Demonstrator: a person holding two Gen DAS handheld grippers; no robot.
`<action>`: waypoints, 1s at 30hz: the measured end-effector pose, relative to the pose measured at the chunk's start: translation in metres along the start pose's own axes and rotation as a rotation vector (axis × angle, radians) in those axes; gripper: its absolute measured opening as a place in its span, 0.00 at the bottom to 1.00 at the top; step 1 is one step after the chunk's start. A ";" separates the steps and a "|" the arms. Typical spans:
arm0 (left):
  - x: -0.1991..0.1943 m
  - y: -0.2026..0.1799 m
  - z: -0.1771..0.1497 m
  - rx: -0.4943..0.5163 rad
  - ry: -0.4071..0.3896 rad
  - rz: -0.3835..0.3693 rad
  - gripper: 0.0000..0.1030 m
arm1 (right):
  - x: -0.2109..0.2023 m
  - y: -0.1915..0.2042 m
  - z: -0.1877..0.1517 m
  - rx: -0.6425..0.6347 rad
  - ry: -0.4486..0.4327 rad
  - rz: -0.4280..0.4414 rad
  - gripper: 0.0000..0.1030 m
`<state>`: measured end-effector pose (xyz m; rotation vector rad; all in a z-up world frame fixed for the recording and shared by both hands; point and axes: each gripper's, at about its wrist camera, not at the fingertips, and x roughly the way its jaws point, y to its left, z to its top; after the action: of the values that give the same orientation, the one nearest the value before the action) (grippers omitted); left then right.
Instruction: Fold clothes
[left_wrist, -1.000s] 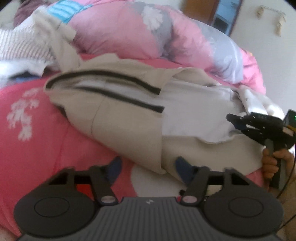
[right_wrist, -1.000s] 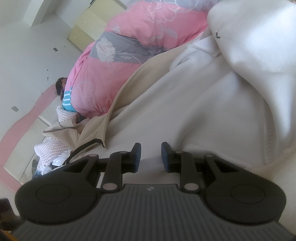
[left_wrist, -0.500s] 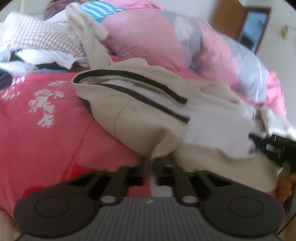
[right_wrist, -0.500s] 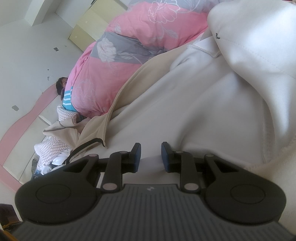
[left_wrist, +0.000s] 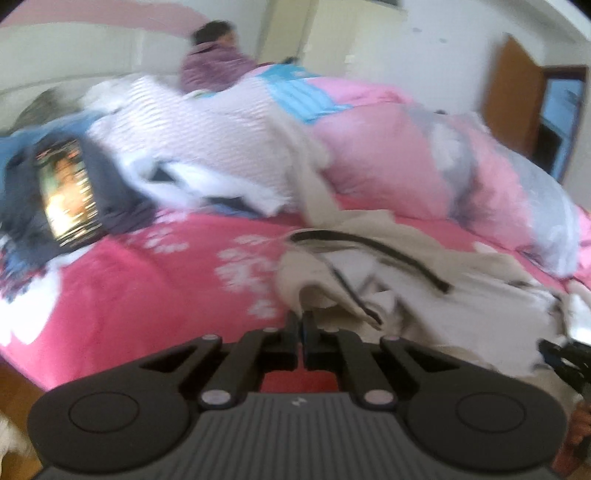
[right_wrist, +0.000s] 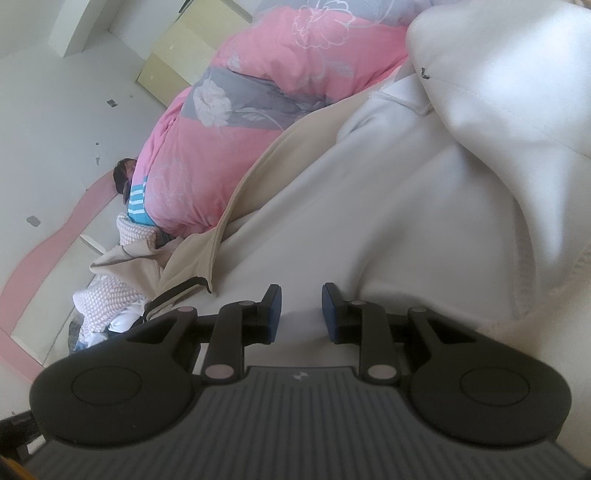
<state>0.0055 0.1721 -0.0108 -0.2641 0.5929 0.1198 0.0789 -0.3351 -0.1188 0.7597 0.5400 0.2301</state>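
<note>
On the pink bed (left_wrist: 122, 295), the left gripper (left_wrist: 300, 325), open a second ago, now pinches the beige jacket (left_wrist: 388, 258) edge and lifts it, probably for folding. The right gripper (right_wrist: 301, 310) stays spread over the white lining (right_wrist: 388, 221).

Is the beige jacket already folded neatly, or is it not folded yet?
Not folded yet. The beige jacket lies rumpled on the pink bedspread, its white lining showing, while the left gripper pinches its edge.
</note>
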 end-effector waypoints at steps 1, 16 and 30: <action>-0.001 0.007 0.001 -0.015 0.003 0.016 0.03 | 0.000 0.000 0.000 0.000 0.000 0.000 0.22; -0.005 0.114 0.002 -0.226 0.011 0.194 0.14 | 0.001 0.000 0.000 -0.022 -0.007 -0.008 0.22; 0.027 -0.020 0.027 0.076 -0.073 -0.213 0.71 | 0.002 0.028 0.011 -0.086 0.050 -0.073 0.41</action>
<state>0.0460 0.1617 -0.0007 -0.2462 0.4924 -0.0985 0.0865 -0.3210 -0.0933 0.6513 0.6008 0.2041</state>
